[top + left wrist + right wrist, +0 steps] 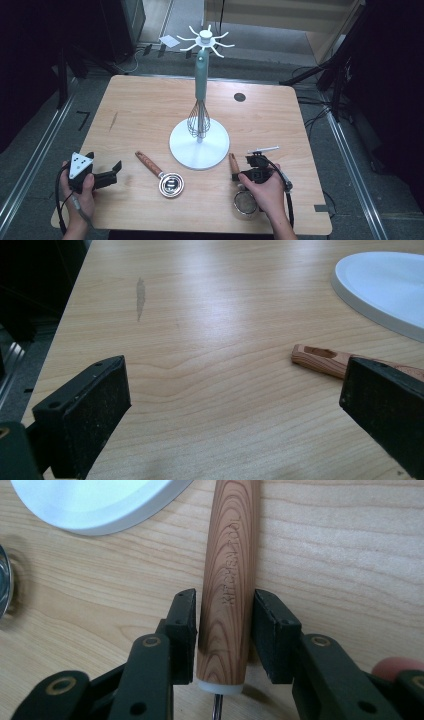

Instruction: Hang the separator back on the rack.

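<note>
A round metal strainer (245,204) with a wooden handle (233,165) lies on the table at the front right. My right gripper (242,171) is shut on that handle (230,565), one pad on each side near its metal end, while the handle rests on the wood. A second wooden-handled utensil (148,163) with a round metal head (171,185) lies front centre. My left gripper (114,175) stands open to its left, jaws wide apart (230,390) and holding nothing, with that handle's tip (320,357) ahead of its right jaw.
A white stand with a round base (185,150) and hooked top (205,37) rises mid-table. A teal-handled whisk (199,122) hangs on it. The base edge (100,505) lies close beyond the right gripper. A small black disc (239,97) sits at the back.
</note>
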